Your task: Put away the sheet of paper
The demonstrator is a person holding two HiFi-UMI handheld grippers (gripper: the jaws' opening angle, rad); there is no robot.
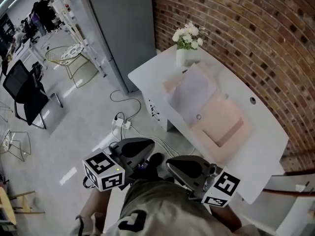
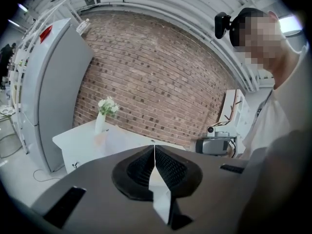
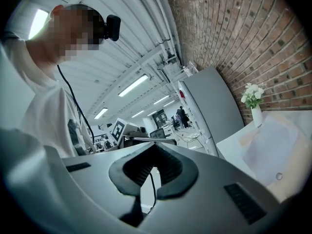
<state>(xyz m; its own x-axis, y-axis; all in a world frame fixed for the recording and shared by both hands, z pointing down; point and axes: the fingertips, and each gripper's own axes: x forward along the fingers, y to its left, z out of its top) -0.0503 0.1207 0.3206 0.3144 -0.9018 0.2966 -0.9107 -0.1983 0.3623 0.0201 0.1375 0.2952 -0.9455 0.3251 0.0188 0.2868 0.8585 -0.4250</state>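
From the head view, the task looks not yet begun: the sheet of paper (image 1: 192, 93) lies flat and untouched on the white bench (image 1: 268, 141) by the brick wall. It rests partly over a pale pink folder (image 1: 224, 127), with a vase of flowers (image 1: 186, 41) just behind it. Both tools are held low against the person's body and well apart from the bench, the left gripper (image 1: 146, 146) beside the right gripper (image 1: 172, 165). In the left gripper view, the left gripper (image 2: 154, 159) has its fingers (image 2: 168, 167) pressed together with nothing between them. It faces the bench (image 2: 122, 139) and the vase (image 2: 101, 118) from a distance, and the sheet itself is too faint to pick out there. In the right gripper view, the right gripper (image 3: 155, 164) likewise has its fingers (image 3: 168, 167) drawn narrow and empty. It looks off toward the open room, with the sheet (image 3: 270, 147) and the folder (image 3: 295, 179) at the far right edge. Judging from this, everything is left to do: reaching the bench, taking hold of the sheet and stowing it, most likely in the folder.
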